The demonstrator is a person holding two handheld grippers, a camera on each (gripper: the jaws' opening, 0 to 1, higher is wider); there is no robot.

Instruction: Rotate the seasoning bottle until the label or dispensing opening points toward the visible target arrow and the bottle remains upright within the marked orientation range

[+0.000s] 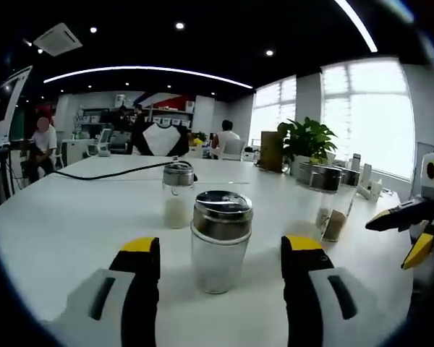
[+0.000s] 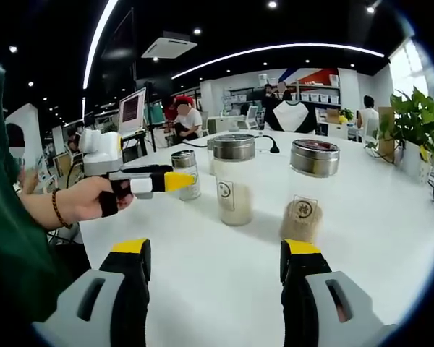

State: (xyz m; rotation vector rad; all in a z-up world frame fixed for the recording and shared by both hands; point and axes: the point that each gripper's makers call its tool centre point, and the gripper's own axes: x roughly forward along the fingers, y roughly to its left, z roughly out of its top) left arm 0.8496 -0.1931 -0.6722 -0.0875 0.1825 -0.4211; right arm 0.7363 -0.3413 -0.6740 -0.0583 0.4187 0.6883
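Note:
A glass seasoning bottle point(image 1: 220, 242) with a steel cap and white contents stands upright on the white table point(image 1: 65, 231). It sits just ahead of my left gripper point(image 1: 220, 247), whose yellow-tipped jaws stand wide open on either side and apart from it. In the right gripper view a hand holds the left gripper point(image 2: 175, 181) beside that small bottle point(image 2: 185, 173). My right gripper point(image 2: 217, 249) is open with nothing between its jaws. Ahead of it stand a labelled bottle of white grains point(image 2: 233, 181) and a brownish one point(image 2: 309, 195). The right gripper point(image 1: 396, 237) also enters the left gripper view.
A second white-filled bottle point(image 1: 178, 195) and a pair of bottles point(image 1: 327, 199) stand farther back. A black cable point(image 1: 108, 173) crosses the far table. A potted plant point(image 1: 304, 141) sits by the windows. A monitor point(image 2: 132, 108) and seated people lie beyond.

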